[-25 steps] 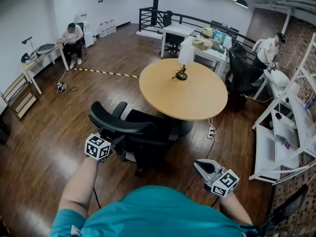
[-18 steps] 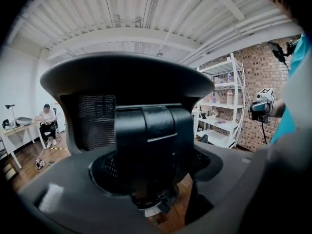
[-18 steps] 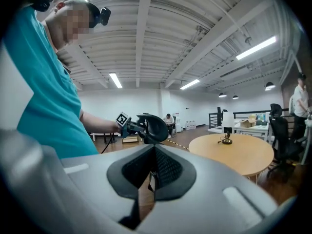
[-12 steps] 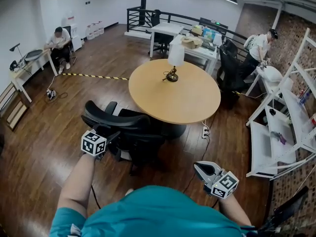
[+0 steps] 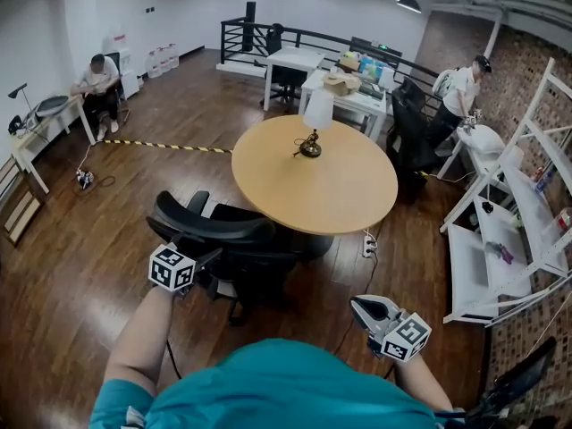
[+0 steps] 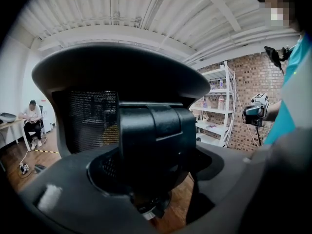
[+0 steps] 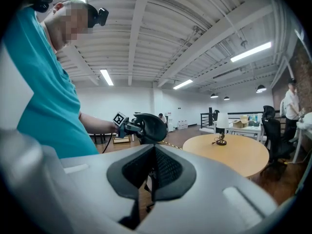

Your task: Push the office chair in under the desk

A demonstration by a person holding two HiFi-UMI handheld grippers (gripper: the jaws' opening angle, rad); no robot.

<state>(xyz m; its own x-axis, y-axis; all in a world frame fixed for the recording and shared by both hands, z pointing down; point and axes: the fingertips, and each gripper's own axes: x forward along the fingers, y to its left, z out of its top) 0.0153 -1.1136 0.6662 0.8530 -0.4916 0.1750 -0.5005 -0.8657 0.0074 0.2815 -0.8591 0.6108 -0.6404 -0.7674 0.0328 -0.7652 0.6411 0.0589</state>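
A black office chair (image 5: 241,250) stands with its seat partly under the round wooden table (image 5: 313,175). My left gripper (image 5: 209,255) is at the chair's upper back, just under the headrest (image 5: 207,224). In the left gripper view the headrest (image 6: 122,72) fills the frame and its black bracket (image 6: 153,140) sits between the jaws, which are opening, with a gap showing on the right side. My right gripper (image 5: 357,304) hangs low and away from the chair, shut, with nothing in it. The right gripper view shows the chair (image 7: 148,127) and the table (image 7: 226,152) ahead of the right gripper (image 7: 153,179).
A lamp (image 5: 313,123) stands on the table. A power strip and cable (image 5: 368,244) lie on the floor by the table's right side. White shelves (image 5: 509,248) line the right wall. More desks (image 5: 357,96) and seated people (image 5: 94,74) are farther back.
The head view has shifted slightly. The chair sits a little closer in under the table, with the left gripper still at its back. The right gripper has hardly moved.
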